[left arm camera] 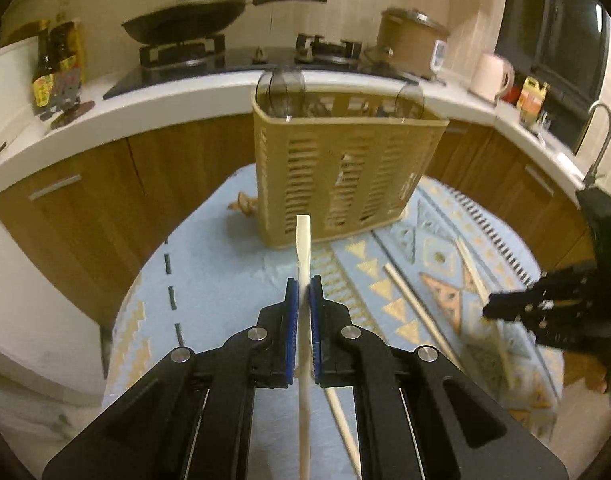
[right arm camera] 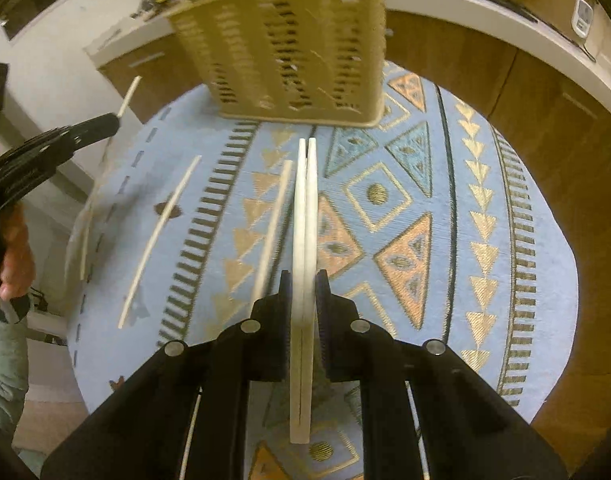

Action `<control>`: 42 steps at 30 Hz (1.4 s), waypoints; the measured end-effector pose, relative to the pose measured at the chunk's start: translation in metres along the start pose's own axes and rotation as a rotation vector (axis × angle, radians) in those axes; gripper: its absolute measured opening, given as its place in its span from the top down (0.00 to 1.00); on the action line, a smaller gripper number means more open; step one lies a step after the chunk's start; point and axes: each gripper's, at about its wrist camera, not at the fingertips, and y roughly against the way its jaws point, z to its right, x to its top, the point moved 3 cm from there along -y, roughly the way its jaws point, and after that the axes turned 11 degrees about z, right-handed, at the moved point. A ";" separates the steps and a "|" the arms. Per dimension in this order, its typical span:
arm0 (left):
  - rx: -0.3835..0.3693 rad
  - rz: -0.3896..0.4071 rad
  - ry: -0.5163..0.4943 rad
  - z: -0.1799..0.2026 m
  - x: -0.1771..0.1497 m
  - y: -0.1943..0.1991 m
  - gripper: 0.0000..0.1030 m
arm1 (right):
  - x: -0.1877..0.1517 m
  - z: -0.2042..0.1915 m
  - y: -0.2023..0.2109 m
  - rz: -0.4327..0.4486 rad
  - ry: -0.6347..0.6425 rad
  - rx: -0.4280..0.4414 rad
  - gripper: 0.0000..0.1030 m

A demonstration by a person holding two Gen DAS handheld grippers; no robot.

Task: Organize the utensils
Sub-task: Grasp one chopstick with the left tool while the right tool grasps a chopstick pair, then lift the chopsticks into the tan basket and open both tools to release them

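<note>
Your left gripper pinches one pale wooden chopstick, your right gripper clamps a pair of pale chopsticks. The beige slotted plastic utensil basket stands ahead; loose chopsticks left on the blue patterned tablecloth, so roughly midway I'd guess.

Beige slatted basket, pale chopsticks, blue tablecloth patterned with gold-and-orange triangles.

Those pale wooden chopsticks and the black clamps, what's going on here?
A person is tidying chopsticks with two hand-held grippers. The left gripper is shut on a single pale wooden chopstick, aimed toward the beige slotted plastic utensil basket. The right gripper is shut on a pair of pale chopsticks. More loose chopsticks lie on the blue patterned tablecloth.
</note>
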 end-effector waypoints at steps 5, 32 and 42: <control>-0.040 0.086 0.038 0.005 0.013 0.020 0.96 | 0.008 -0.012 0.014 0.071 -0.002 0.029 0.90; -0.103 0.479 0.114 0.026 0.143 0.053 0.96 | 0.160 -0.039 0.096 0.516 0.002 0.144 0.91; -0.097 0.591 0.149 0.024 0.183 0.020 0.96 | 0.206 -0.018 0.113 0.567 0.017 0.062 0.91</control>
